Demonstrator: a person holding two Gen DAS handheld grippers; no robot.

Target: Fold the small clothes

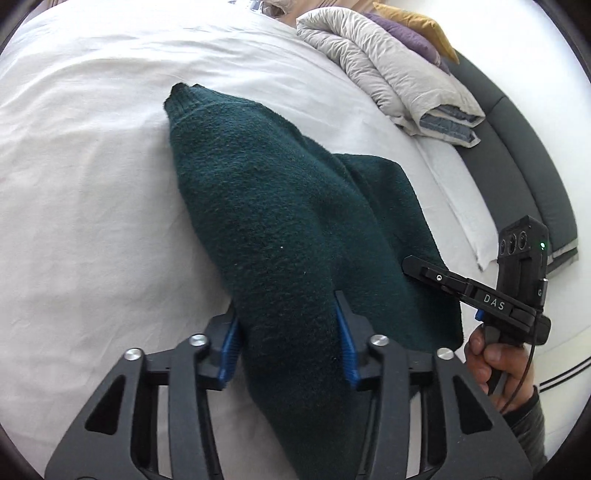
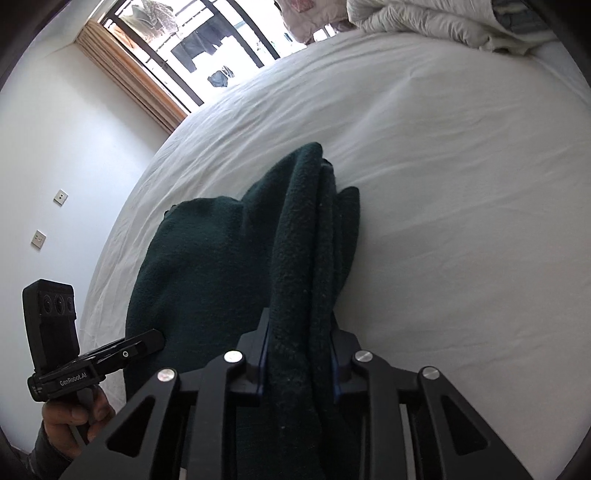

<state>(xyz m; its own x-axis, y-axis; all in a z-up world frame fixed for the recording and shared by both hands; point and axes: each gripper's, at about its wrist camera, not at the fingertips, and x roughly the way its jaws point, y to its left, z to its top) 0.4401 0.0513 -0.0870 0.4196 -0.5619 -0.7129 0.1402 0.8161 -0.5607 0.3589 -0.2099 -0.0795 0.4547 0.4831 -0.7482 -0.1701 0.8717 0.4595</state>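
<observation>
Sweater: your dark green knit sweater (image 1: pixel 280 221) lies on the bed (image 1: pixel 92 184), its ribbed end lying away from you and its near end lifted into both hand-held grippers.
Left hand-held gripper (image 1: pixel 291 328): clamped on a thick bunch of the sweater; you can see the blue pads (image 1: pixel 347 339) pressing the knit from both sides.
Right hand-held gripper (image 2: pixel 297 354): closed on a narrower, layered fold of the sweater that runs up between its fingers (the cloth fills the whole gap).
Your right hand (image 1: pixel 491 354): wrapped around its handle just beside the sweater's near corner, in a grey sleeve (image 1: pixel 528 424).
Your left hand (image 2: pixel 74 410): on its handle, at the sweater's other side.
Duvet (image 1: pixel 391 70): folded, pale grey, well beyond the sweater at the head of the bed, with purple and mustard cushions (image 1: pixel 413 29) behind it.
Window (image 2: pixel 207 48): past the bed's far edge from the sweater, laundry hanging outside.
</observation>
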